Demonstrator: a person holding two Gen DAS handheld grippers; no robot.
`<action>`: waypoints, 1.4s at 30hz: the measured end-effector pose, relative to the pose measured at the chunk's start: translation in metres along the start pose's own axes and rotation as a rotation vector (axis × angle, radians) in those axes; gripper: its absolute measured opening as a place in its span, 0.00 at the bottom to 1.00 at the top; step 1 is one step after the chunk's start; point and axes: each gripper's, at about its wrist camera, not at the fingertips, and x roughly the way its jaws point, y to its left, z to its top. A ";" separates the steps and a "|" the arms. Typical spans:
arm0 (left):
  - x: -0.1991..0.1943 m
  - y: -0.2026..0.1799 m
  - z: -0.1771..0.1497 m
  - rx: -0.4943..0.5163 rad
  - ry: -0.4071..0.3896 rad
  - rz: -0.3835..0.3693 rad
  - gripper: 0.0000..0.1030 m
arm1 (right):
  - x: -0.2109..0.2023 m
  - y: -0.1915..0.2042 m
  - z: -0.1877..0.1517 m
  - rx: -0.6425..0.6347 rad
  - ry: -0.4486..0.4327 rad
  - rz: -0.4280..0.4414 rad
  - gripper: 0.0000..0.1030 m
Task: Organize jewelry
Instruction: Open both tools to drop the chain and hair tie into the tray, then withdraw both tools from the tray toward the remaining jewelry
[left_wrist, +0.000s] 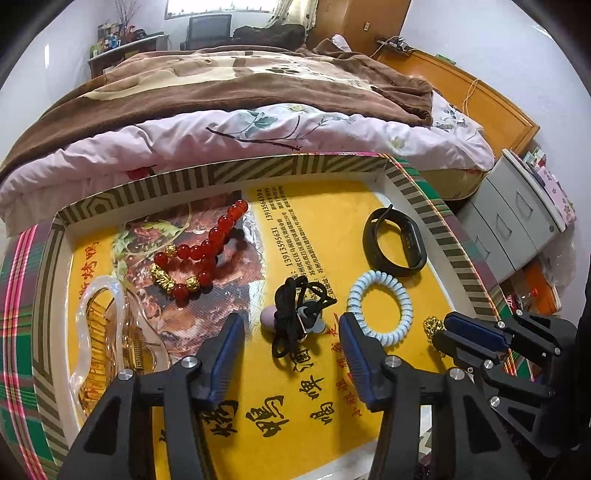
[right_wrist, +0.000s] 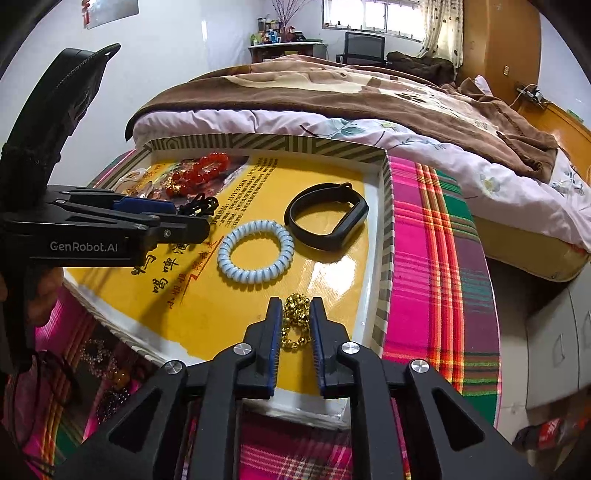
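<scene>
A shallow box tray (left_wrist: 295, 168) (right_wrist: 384, 236) lined with yellow printed paper holds the jewelry. In it lie a red bead bracelet (left_wrist: 201, 251) (right_wrist: 199, 171), a black cord pendant (left_wrist: 295, 314) (right_wrist: 199, 206), a pale blue coil band (left_wrist: 380, 308) (right_wrist: 255, 251), a black wristband (left_wrist: 393, 242) (right_wrist: 327, 218) and a clear bangle (left_wrist: 99, 325). My left gripper (left_wrist: 291, 332) is open and empty above the black cord pendant. My right gripper (right_wrist: 293, 317) (left_wrist: 439, 332) is closed around a gold bead bracelet (right_wrist: 295, 321) (left_wrist: 432, 326) at the tray's near right corner.
The tray rests on a pink and green plaid cloth (right_wrist: 436, 258). A bed with pink and brown covers (left_wrist: 258, 110) lies just behind. Grey drawers (left_wrist: 517, 221) stand to the right. More beaded pieces (right_wrist: 107, 376) lie outside the tray at lower left.
</scene>
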 end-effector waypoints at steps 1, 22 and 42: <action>-0.001 0.000 -0.001 -0.004 -0.001 0.004 0.53 | -0.002 0.000 -0.001 0.002 -0.004 -0.003 0.17; -0.109 -0.017 -0.072 -0.004 -0.157 0.097 0.71 | -0.070 0.020 -0.031 0.058 -0.096 0.003 0.26; -0.162 -0.001 -0.163 -0.073 -0.214 0.145 0.72 | -0.085 0.035 -0.082 0.093 -0.052 -0.005 0.26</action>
